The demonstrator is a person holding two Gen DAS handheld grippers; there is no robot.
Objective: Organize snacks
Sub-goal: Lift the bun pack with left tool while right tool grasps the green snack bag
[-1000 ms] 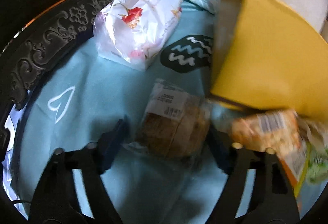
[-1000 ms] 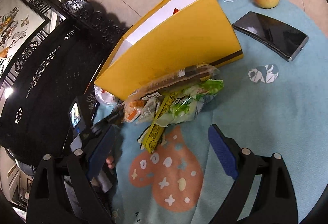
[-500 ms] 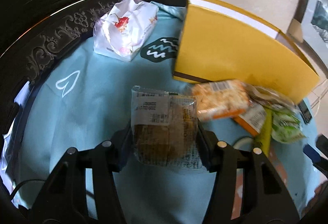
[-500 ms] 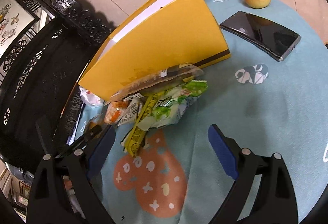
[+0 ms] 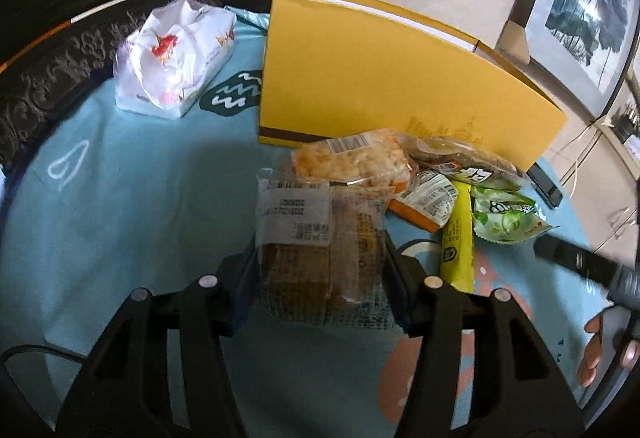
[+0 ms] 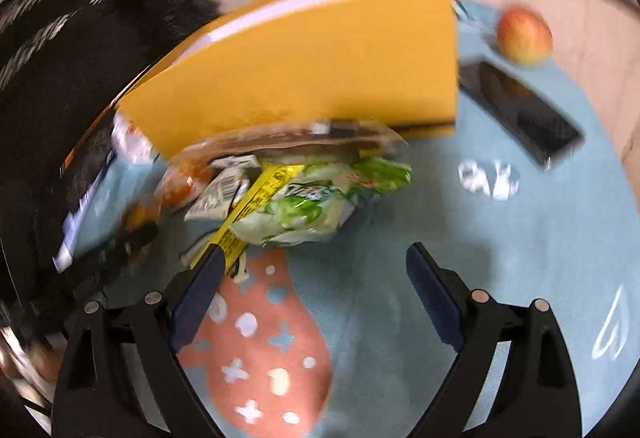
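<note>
My left gripper [image 5: 320,274] is shut on a clear-wrapped brown cake packet [image 5: 320,238] and holds it above the blue cloth. Behind it stands an open yellow box [image 5: 384,85]. A pile of snacks lies against the box front: an orange cracker pack [image 5: 352,161], a yellow stick pack [image 5: 456,238] and a green bag [image 5: 504,217]. My right gripper [image 6: 312,274] is open and empty, just in front of the same pile: the green bag [image 6: 320,197], the yellow stick [image 6: 256,201], and the yellow box [image 6: 304,77] behind.
A white tissue pack [image 5: 172,57] sits at the back left near the carved dark table rim [image 5: 52,57]. A black phone [image 6: 520,105] and an apple [image 6: 524,33] lie right of the box. The right gripper's arm [image 5: 580,266] shows at the right.
My left gripper closed on the cake packet and lifted it up and back. The right gripper view swung toward the snack pile and is blurred.
</note>
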